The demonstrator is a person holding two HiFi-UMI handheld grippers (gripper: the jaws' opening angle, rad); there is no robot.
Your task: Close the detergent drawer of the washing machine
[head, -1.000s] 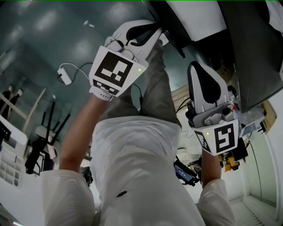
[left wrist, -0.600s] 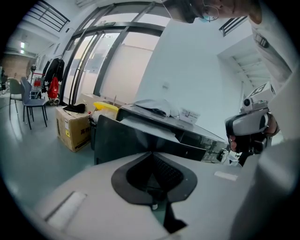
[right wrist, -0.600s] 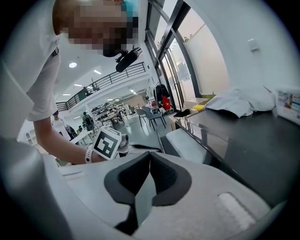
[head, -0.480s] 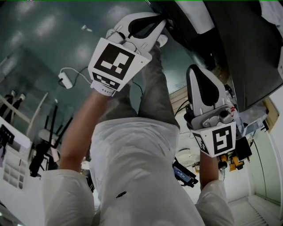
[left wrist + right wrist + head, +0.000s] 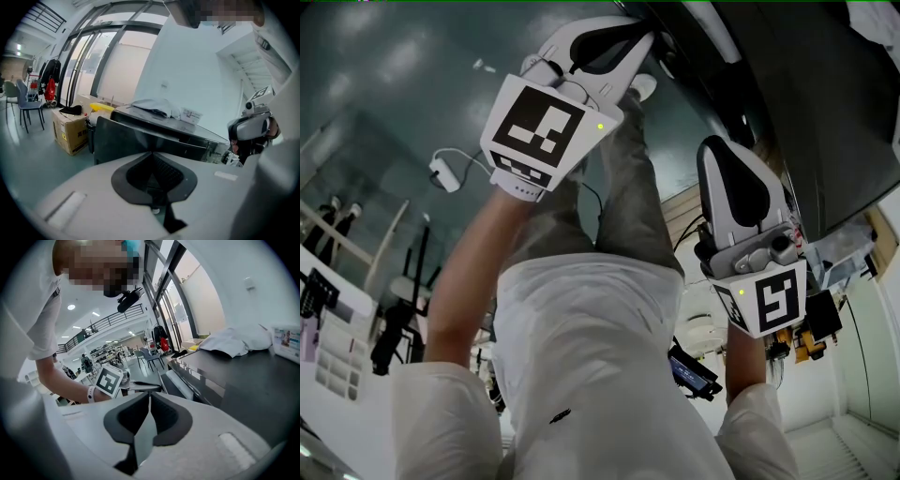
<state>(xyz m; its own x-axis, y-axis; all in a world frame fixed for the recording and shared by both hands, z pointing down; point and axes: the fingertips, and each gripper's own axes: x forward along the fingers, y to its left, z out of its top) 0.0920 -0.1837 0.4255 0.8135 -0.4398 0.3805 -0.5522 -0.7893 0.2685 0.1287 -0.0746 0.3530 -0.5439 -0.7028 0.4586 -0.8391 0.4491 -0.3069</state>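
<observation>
The right gripper is clenched on nothing and held off to the side, near the washing machine but doing no work. The left gripper is likewise squeezed shut and empty. Its tips are set against the dark front panel at the far end of the machine's upper edge, where the detergent drawer is. From these angles it cannot be told how far the drawer stands out.

The likely trouble is the narrow contact. Two closed tips on a smooth face may skid sideways, or push one end harder than the other, so the drawer could cock in its slot and stop short of flush. A slip could also send the gripper against the panel. Farther back, a crumpled cloth and a small box lie on the machine's top, well away from the push.
</observation>
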